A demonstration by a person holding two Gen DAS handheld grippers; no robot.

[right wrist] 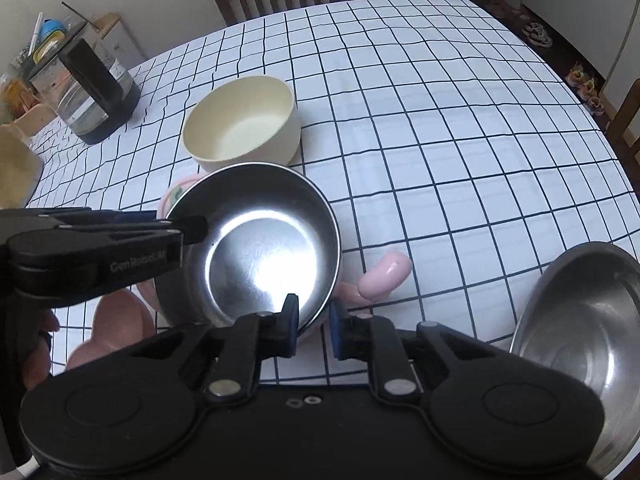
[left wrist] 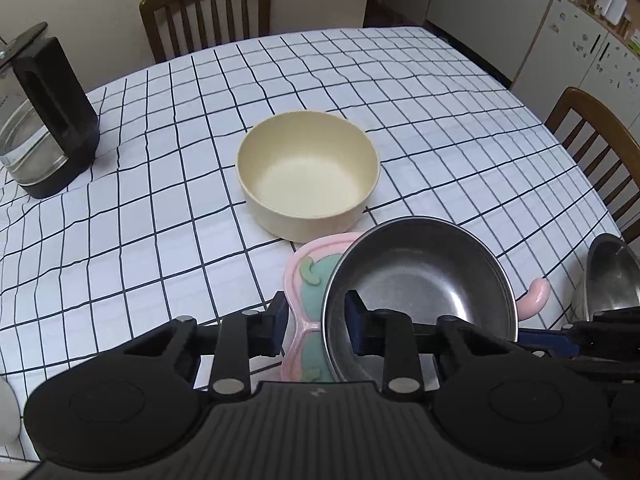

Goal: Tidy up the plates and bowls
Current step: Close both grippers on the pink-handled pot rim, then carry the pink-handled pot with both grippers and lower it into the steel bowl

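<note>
My left tongs (left wrist: 316,326) pinch the near-left rim of the round stainless steel bowl (left wrist: 424,280), one finger inside, one outside, and my right tongs (right wrist: 314,330) clamp its near rim, narrowed onto the wall. The bowl sits mouth-up, tilted slightly, on a pink cartoon-shaped plastic plate (left wrist: 304,280) whose long axis seems to run from the table's near edge toward the middle. Just beyond it stands a cream round straight-walled bowl (left wrist: 308,174), upright. A second steel bowl (right wrist: 580,320) leans near the table's (left wrist: 400,80) right edge. A glass kettle (left wrist: 44,120) sits far left.
</note>
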